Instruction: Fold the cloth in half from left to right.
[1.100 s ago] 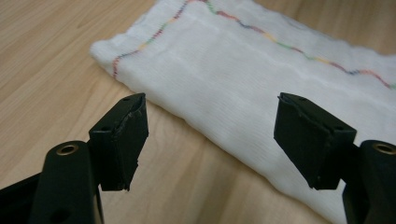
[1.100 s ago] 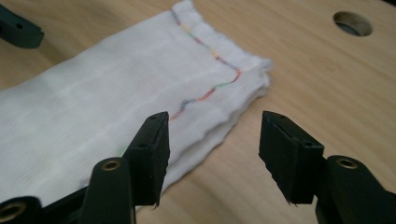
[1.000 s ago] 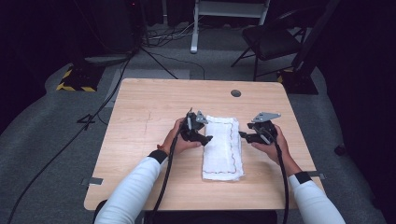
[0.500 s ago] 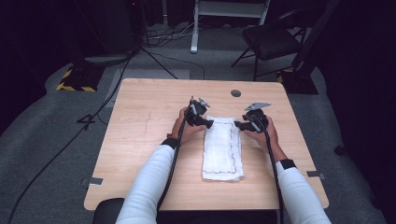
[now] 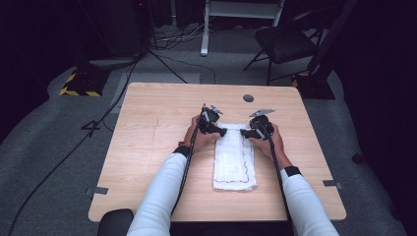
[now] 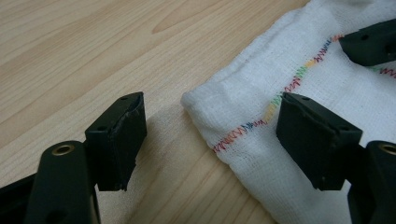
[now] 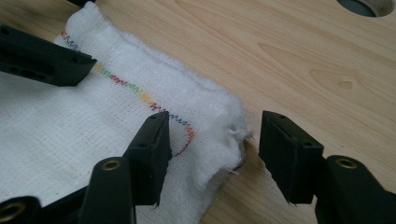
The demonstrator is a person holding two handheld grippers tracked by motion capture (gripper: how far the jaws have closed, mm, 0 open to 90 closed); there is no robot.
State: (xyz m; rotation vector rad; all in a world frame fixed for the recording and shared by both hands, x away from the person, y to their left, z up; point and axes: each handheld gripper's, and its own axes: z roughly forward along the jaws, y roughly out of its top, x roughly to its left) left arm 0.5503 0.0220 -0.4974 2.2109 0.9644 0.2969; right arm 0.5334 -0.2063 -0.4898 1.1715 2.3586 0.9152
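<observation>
Lying lengthwise on the wooden tabletop [image 5: 147, 147], a folded white cloth [image 5: 234, 162] with multicoloured zigzag stitching sits near the centre, its long axis running away from the person. Left tongs [image 5: 220, 132] are at the far-left corner of the cloth; right tongs [image 5: 246, 133] at the far-right corner. Both point inward toward each other across the far edge.

Left gripper view: left tongs [image 6: 210, 135] released, jaws spread wide, one over bare wood, the other over the cloth [image 6: 303, 140]; the corner lies between them, ungripped.

Right gripper view: right tongs [image 7: 212, 154] likewise released, jaws straddling the rumpled corner of the cloth [image 7: 70, 130], one jaw over fabric, one over wood. A round hole [image 7: 366, 5] in the tabletop shows at the upper edge.
</observation>
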